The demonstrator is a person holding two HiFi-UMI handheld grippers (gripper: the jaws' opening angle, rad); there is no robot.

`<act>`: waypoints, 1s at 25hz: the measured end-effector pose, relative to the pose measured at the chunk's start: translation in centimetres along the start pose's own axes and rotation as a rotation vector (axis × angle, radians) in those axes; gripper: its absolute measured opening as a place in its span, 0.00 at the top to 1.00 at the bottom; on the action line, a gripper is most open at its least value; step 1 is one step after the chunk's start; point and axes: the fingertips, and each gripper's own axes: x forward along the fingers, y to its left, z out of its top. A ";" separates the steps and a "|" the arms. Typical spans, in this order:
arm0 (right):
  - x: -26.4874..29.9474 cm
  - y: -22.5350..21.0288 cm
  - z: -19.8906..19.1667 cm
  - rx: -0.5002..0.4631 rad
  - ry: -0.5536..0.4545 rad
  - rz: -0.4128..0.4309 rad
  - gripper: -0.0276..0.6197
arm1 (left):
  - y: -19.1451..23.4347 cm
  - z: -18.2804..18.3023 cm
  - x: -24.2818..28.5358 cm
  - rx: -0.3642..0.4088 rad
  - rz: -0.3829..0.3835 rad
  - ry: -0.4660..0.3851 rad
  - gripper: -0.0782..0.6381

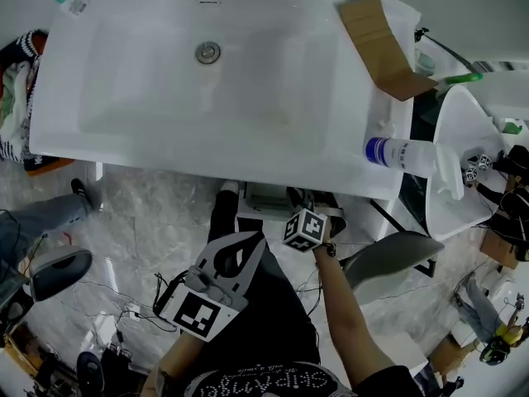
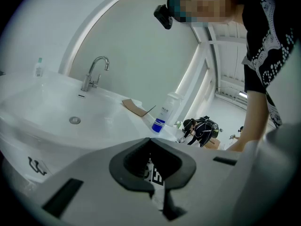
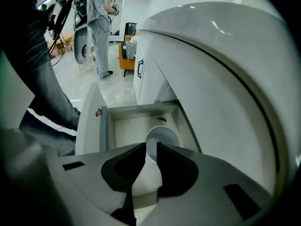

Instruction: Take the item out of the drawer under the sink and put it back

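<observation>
Currently right tool points down into open drawer under sink. Jaws narrowly parted, near wall of white cup lined up in gap, no squeeze visible. Cup sits in drawer, mouth up.

Risks:
- pinch on thin rim alone: cup tilts or slips
- jaw tip shoves cup against drawer wall
- lift knocks sink underside (overhang looks close)

Left tool clenched, empty, away from drawer.
</observation>
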 end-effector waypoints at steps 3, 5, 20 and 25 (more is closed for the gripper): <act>1.1 0.3 -0.6 -0.026 0.018 0.020 0.86 | 0.3 -0.3 -0.1 -0.008 0.013 0.008 0.88; 1.6 0.3 -0.7 -0.036 0.023 0.025 0.86 | 0.4 -0.5 -0.1 -0.012 0.018 0.012 0.88; 4.1 1.2 -1.1 -0.091 0.066 0.053 0.86 | 1.1 -1.1 0.2 -0.060 0.043 0.014 0.88; 5.0 1.0 -1.0 -0.091 0.084 0.063 0.86 | 1.5 -1.2 0.4 -0.067 0.052 0.019 0.88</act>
